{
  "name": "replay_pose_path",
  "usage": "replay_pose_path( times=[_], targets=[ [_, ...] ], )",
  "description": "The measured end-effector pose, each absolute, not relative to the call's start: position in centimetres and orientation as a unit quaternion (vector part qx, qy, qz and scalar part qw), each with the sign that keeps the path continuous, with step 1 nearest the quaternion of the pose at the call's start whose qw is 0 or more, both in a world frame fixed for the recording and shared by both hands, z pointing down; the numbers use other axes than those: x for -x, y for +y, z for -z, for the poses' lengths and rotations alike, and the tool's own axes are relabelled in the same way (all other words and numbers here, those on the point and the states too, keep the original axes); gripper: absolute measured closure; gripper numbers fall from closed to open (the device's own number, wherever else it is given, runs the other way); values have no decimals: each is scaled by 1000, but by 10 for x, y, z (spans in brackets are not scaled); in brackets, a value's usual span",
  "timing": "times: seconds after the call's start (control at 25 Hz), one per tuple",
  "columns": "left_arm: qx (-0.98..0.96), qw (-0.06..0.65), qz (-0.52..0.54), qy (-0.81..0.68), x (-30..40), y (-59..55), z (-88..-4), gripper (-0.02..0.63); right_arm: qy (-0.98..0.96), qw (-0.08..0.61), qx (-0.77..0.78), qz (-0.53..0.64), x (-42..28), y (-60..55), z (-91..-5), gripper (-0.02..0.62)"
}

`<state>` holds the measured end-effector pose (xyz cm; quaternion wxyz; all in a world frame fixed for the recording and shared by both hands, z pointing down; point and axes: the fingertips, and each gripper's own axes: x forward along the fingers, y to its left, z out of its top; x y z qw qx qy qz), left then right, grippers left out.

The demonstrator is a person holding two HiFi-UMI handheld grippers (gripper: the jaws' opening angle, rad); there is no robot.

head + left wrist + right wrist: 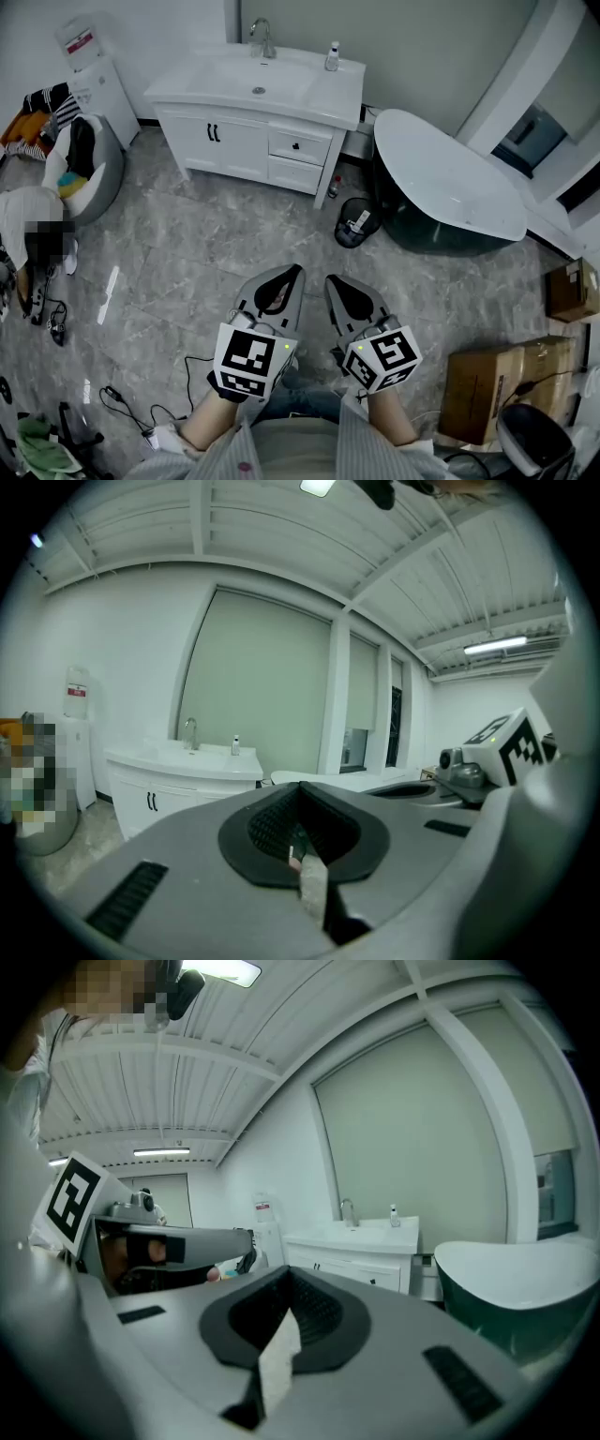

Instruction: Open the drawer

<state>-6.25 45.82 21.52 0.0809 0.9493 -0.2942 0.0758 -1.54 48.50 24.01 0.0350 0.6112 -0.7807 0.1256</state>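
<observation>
A white vanity cabinet (246,141) with a sink stands across the room against the far wall. Its upper drawer (298,146) has a black knob, a second drawer (294,174) sits below, and both are closed. My left gripper (289,277) and right gripper (337,286) are held side by side near my body, far from the cabinet. Both point toward it with jaws shut and empty. The left gripper (300,794) view shows the vanity (183,771) small at left. Beyond the right gripper (286,1279), the drawer (373,1280) is seen.
A dark bathtub (450,178) stands right of the vanity, a small black bin (356,223) between them. Cardboard boxes (487,394) sit at the right. A person (28,234), a beanbag seat (84,173) and floor cables (122,403) are at the left.
</observation>
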Motion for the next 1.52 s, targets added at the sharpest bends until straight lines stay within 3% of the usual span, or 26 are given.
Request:
replay_pose_path(
  times=[0.64, 1.52],
  targets=[
    [-937, 83, -74, -330, 62, 420, -221, 591, -783, 30, -605, -140, -6, 455, -251, 588],
    [-942, 86, -87, -312, 64, 174, -224, 591, -756, 27, -635, -156, -19, 222, -255, 586]
  ],
)
